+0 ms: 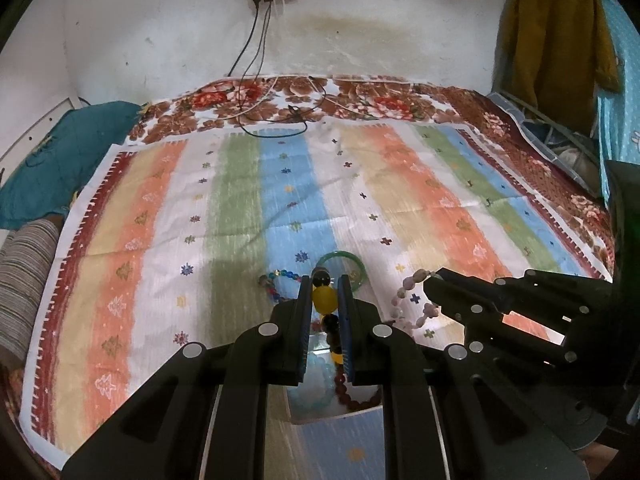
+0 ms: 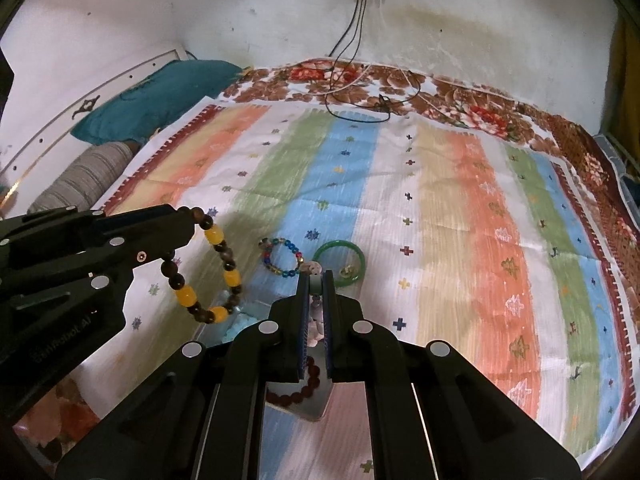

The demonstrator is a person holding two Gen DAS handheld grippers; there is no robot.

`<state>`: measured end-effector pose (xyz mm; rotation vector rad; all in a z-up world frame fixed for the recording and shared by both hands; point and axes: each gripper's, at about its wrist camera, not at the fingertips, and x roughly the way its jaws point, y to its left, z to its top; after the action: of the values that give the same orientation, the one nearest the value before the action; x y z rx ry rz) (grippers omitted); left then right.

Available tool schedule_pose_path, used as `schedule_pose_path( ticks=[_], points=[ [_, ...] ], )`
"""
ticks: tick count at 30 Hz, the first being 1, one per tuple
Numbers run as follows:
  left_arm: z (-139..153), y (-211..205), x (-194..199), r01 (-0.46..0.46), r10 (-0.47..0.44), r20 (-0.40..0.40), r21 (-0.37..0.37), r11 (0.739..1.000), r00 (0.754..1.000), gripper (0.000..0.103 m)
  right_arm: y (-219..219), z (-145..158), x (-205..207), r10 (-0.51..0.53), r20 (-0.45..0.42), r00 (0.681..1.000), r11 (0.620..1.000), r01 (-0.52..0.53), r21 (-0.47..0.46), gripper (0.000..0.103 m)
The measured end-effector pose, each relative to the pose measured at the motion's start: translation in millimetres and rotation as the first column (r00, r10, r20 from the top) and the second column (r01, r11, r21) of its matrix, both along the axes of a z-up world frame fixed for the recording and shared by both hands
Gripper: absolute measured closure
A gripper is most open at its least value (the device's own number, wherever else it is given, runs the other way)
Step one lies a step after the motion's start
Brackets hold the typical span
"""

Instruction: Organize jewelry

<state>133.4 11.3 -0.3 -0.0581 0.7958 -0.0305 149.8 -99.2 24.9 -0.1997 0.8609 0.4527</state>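
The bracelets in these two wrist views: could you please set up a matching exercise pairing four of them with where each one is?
Things:
1. yellow and dark bead bracelet
2. pale pink bead bracelet
3. green bangle
4. multicoloured bead bracelet

Places:
A. lying on the blue stripe, left of the bangle
B. held in the left gripper
C. held in the right gripper
D. lying on the cloth with a small gold piece inside it

Pairs: 1-B, 2-C, 3-D, 4-A

Yellow-brown bead bracelet dangling, clamped
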Motion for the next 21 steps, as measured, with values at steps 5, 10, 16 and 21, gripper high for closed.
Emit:
schedule_pose_path(
  ticks=[5, 10, 16, 21],
  points=[
    [0.2, -0.5, -4.0, -0.002, 0.002, 0.0, -0.002, 1.0, 1.0, 0.091, -1.2, -0.6, -10.8, 0.012, -0.009, 1.0, 1.0, -0.012, 0.004, 0.096],
    [0.6, -2.9, -13.3, -0.01, 0.01, 0.003, -0.004, 1.0, 1.0, 0.091, 0.0, -5.3, -15.2, 0.025, -0.019, 1.0, 1.0, -0.025, -0.011, 0.096],
    [-0.6, 3.7, -13.6, -0.05, 0.05, -0.003, 0.009, 0.999, 0.999, 0.081, -2.8, -10.5, -9.6, -0.005, -0.044, 0.999, 1.0, 0.005, -0.018, 0.056],
    [-3.3, 21.9, -6.4, -0.117, 0.117, -0.022, -0.013, 0.993, 0.993, 0.072, -3.2, -12.8, -5.1, -0.01, -0.055, 0.998, 1.0, 0.009, -0.029, 0.047]
  ],
)
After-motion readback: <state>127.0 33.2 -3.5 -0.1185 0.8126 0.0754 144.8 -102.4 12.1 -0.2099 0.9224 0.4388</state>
